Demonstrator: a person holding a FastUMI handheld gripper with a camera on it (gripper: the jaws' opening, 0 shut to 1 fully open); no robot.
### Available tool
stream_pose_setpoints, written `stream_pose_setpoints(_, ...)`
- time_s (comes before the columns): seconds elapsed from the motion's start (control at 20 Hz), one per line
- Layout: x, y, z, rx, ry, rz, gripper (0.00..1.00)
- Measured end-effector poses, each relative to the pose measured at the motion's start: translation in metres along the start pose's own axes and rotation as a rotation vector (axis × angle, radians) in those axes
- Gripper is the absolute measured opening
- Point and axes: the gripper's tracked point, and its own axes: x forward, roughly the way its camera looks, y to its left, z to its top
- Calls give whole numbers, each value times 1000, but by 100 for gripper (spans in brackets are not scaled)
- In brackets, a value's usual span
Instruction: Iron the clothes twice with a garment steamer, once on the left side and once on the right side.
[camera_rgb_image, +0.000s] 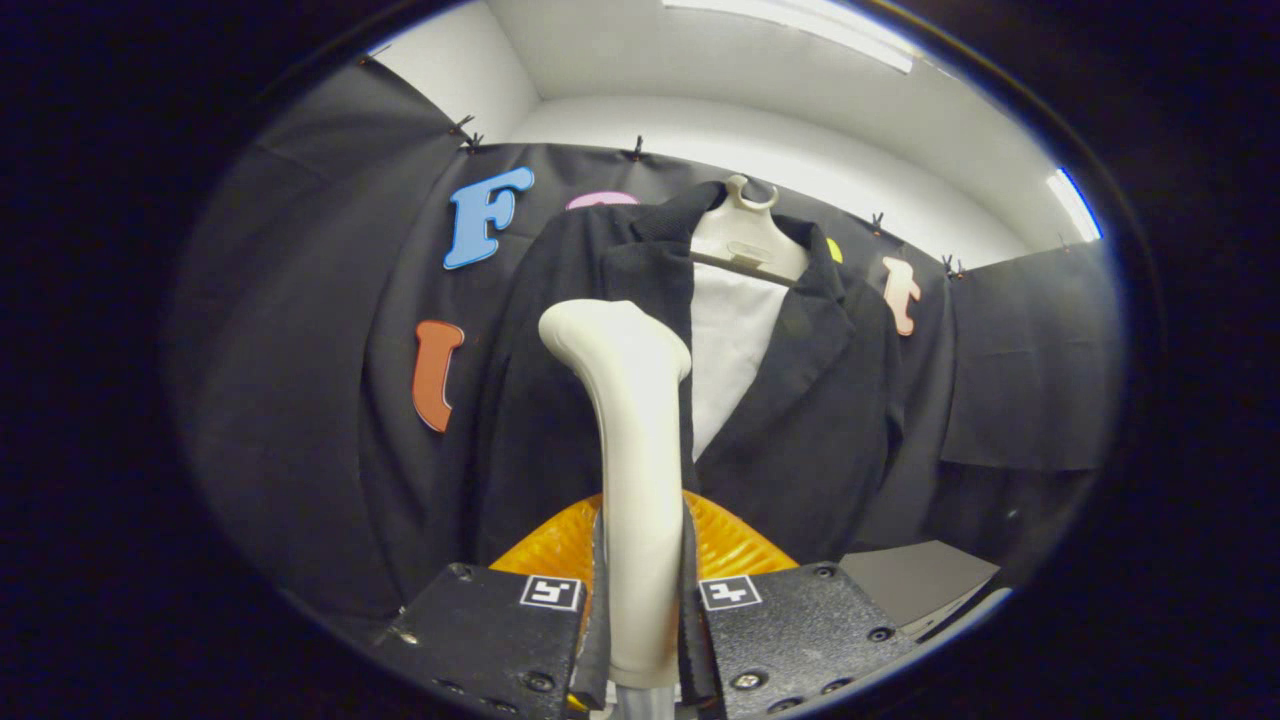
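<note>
Gripper view: gripper (640, 610) at bottom centre, fingers (775, 635) closed on the handle of the garment steamer (630, 440), one on each side. Steamer rises up the middle of the frame, pale handle curving to a rounded head at centre, which overlaps the jacket's left lapel. Orange ribbed part (735, 545) of the steamer sits just beyond the fingers, behind the handle. Black jacket (810, 400) hangs straight ahead on a pale hanger (745, 235), upper centre, hook at top. White shirt front (730, 340) shows between the lapels, right of the steamer head. Steamer handle blocks the jacket's left front panel. Grey counter corner (915, 580) at lower right, beyond the right finger. Ceiling light strip (790, 30) at top right.
</note>
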Motion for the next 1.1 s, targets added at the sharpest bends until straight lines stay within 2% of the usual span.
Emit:
stream_pose_setpoints(0.9, -29, 10, -96, -10, 110, -12, 30)
stream_pose_setpoints(1.1, -36, 15, -133, -11, 185, 7, 30)
